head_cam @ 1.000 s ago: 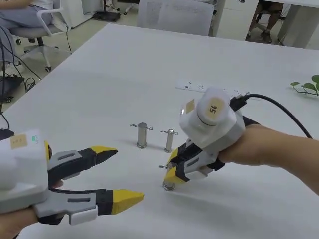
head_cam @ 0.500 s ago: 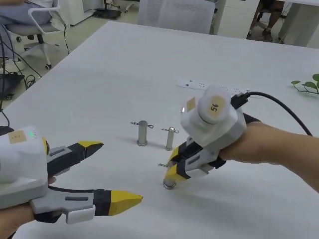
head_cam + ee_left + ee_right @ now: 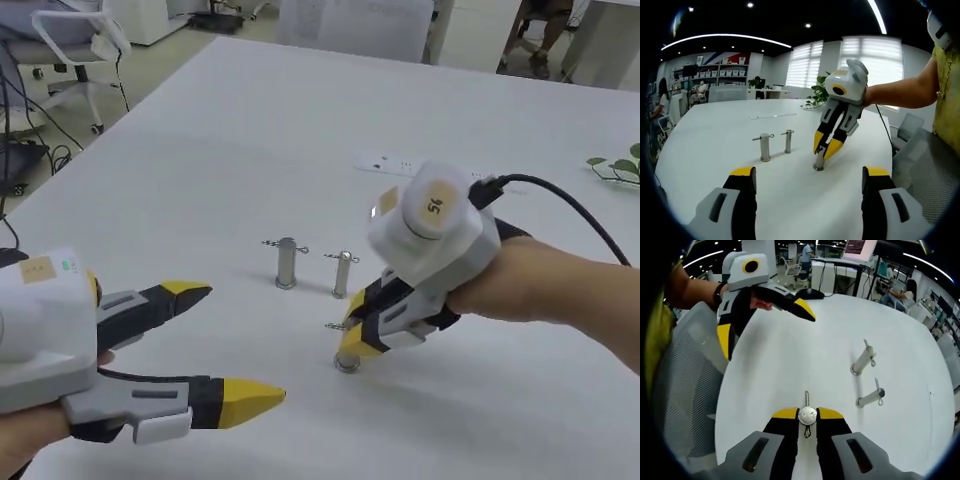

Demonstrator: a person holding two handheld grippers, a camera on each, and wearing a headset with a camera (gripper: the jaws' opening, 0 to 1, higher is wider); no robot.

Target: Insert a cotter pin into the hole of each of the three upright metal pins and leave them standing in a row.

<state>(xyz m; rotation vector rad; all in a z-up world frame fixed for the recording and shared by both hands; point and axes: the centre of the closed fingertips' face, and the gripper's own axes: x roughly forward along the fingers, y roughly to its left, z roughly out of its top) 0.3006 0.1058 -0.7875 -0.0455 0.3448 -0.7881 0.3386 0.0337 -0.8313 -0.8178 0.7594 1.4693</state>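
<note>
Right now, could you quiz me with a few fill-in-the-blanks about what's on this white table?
1. The white table holds ____ upright metal pins.
2. The left gripper is ____ and holds nothing.
3. The right gripper is shut on the nearest pin; the other two stand free, each with a ____ pin through its top.
Missing words: three; open; cotter.

I saw a white table [image 3: 200,150] carrying three upright pins: a left pin [image 3: 286,264] and a middle pin [image 3: 342,274] close together, cotter pins [image 3: 284,246] through their tops, and the nearest pin [image 3: 347,358] in front of them. A power strip [image 3: 390,163] lay farther back, leaves [image 3: 620,168] at the right edge
</note>
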